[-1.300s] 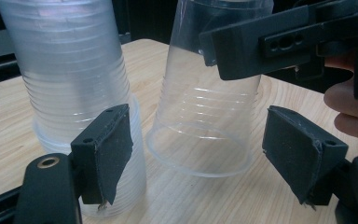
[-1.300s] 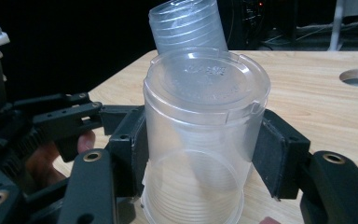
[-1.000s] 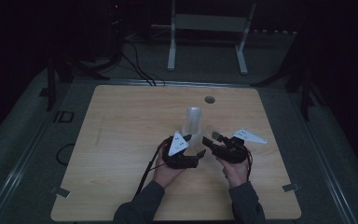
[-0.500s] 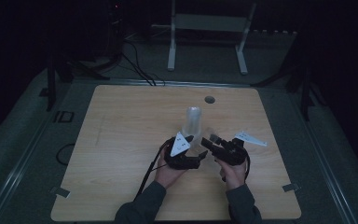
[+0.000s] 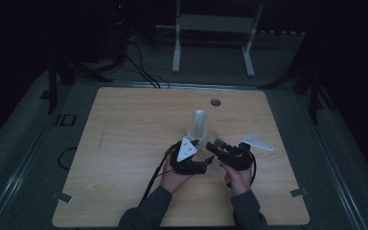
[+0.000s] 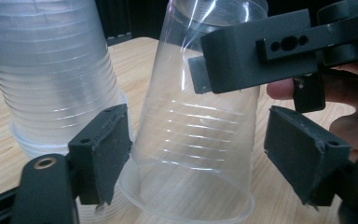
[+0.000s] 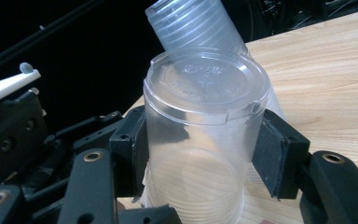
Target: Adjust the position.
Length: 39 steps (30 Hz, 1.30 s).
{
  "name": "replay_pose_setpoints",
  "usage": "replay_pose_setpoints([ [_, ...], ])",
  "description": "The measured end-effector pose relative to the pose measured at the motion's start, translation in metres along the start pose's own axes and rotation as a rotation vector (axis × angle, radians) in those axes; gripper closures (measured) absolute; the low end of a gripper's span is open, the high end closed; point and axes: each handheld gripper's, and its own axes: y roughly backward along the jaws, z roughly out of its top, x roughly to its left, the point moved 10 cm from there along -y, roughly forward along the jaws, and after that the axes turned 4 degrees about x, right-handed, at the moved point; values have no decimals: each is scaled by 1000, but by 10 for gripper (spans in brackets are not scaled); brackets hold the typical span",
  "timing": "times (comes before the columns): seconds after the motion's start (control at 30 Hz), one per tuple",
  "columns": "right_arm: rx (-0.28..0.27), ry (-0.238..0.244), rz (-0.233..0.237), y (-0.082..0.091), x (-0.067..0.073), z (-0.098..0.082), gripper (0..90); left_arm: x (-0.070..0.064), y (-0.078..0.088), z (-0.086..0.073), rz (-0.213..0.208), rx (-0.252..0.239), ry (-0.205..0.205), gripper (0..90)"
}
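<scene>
A tall stack of clear plastic cups (image 5: 199,123) stands upside down near the table's middle. Just right of it is a single clear cup (image 6: 200,140), also upside down, its rim on or close to the wood. My right gripper (image 7: 200,154) is shut on this cup, with both pads pressed against its wall below the closed end. My left gripper (image 6: 203,154) is open around the cup's lower half, with a gap on the right side. In the high view the left gripper (image 5: 191,155) and the right gripper (image 5: 220,146) meet in front of the stack.
The wooden table (image 5: 124,143) has a small round hole (image 5: 215,102) near its far edge. A white metal stand (image 5: 211,28) is on the floor beyond the table, and cables (image 5: 139,62) lie at the back left. A person's hands and sleeves come in from the front edge.
Both hands have shifted only slightly and the grippers stay together in front of the stack. The right gripper's hold on the cup looks unchanged.
</scene>
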Motion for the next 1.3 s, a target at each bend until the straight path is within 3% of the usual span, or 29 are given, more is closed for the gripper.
replay_pose_setpoints([
  [0.27, -9, -20, 31, 0, 2, 0, 421, 1, -2, -1, 15, 7, 1, 200],
  [0.7, -8, -28, 55, 0, 3, 0, 419, 4, -1, -1, 27, 9, -10, 298],
  [1.3, 14, -6, 75, 1, 5, 0, 318, 5, 2, 1, 30, 3, -26, 326],
])
